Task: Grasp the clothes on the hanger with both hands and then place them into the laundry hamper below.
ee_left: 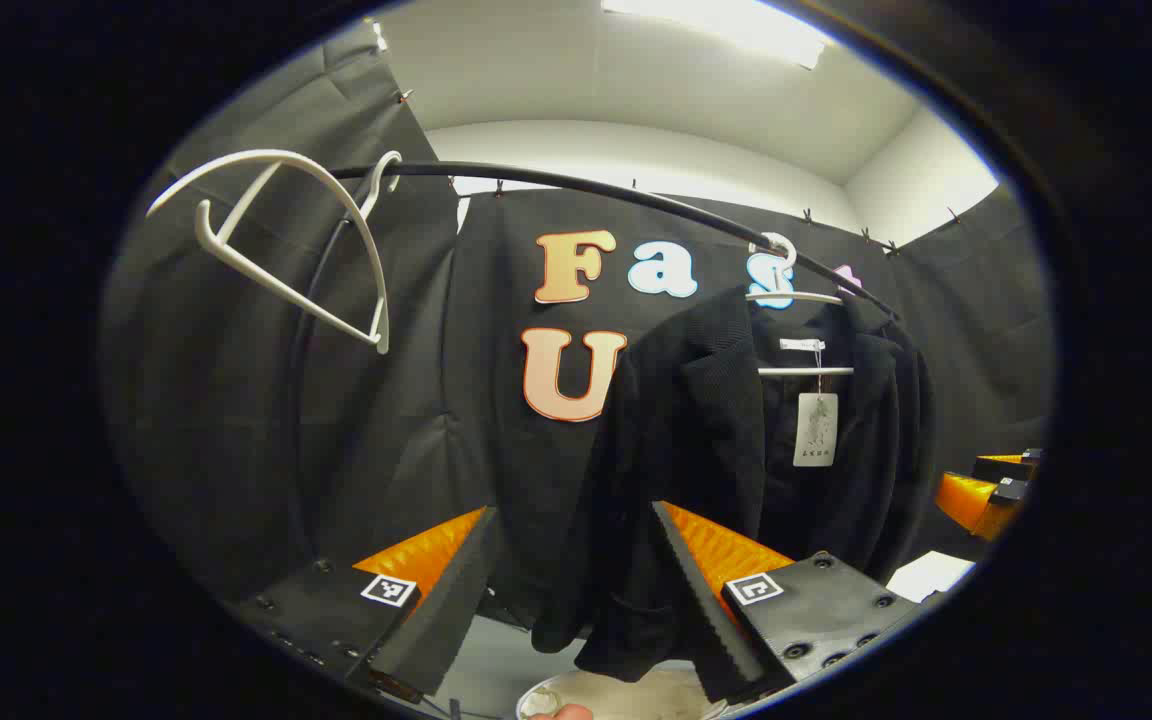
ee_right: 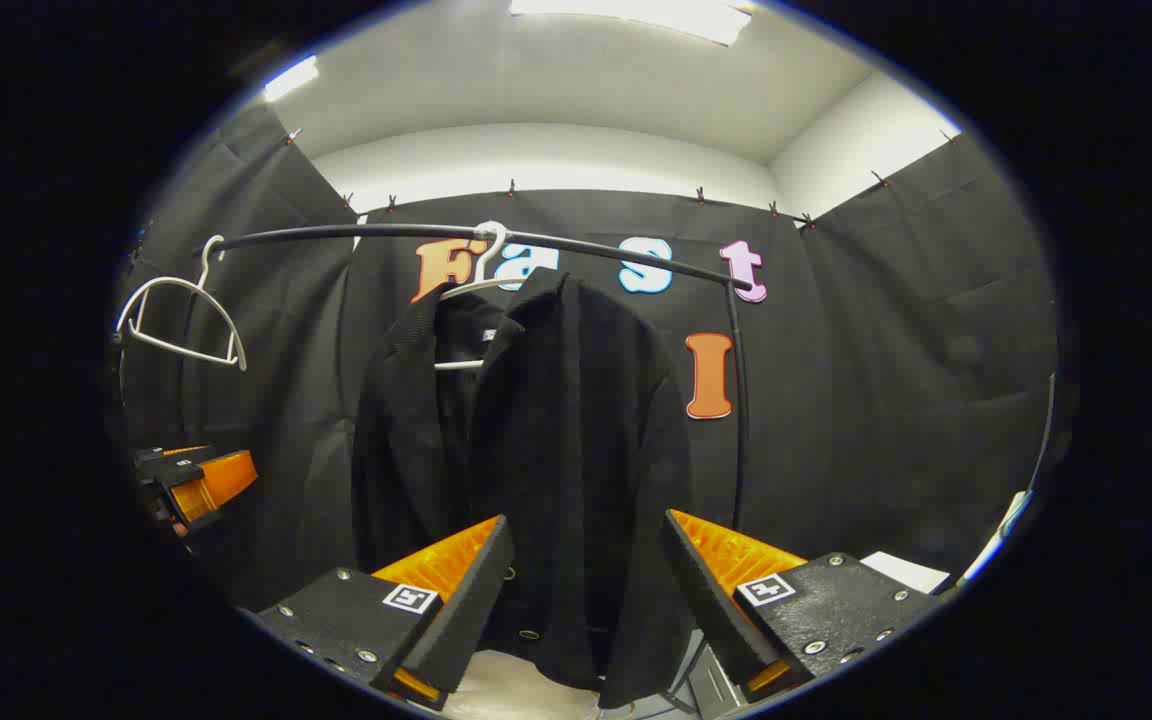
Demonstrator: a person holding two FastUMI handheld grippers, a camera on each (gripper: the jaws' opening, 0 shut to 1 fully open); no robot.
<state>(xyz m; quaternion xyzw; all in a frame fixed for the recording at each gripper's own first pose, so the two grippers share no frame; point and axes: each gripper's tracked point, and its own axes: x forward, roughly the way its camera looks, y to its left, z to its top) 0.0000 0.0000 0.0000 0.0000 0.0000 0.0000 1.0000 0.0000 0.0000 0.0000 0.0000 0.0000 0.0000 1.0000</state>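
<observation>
A black jacket (ee_left: pixel 706 430) hangs on a white hanger (ee_left: pixel 796 297) from a curved black rail (ee_left: pixel 586 186), with a white tag (ee_left: pixel 816 428) inside its collar. My left gripper (ee_left: pixel 576 600) is open, its fingers wide apart below and before the jacket's left sleeve and hem. In the right gripper view the same jacket (ee_right: pixel 566 440) hangs straight ahead on its hanger (ee_right: pixel 481 268). My right gripper (ee_right: pixel 586 595) is open, its fingers either side of the jacket's lower hem and apart from the cloth. The pale hamper rim (ee_left: pixel 626 695) shows under the jacket, and the hamper (ee_right: pixel 506 690) shows again in the right gripper view.
An empty white hanger (ee_left: pixel 286 240) hangs at the rail's left end; the right gripper view shows this empty hanger (ee_right: pixel 181 320) too. The right gripper (ee_left: pixel 986 490) appears at the far right of the left view, the left gripper (ee_right: pixel 196 485) at the far left of the right view. The rail's upright post (ee_right: pixel 739 420) stands right of the jacket.
</observation>
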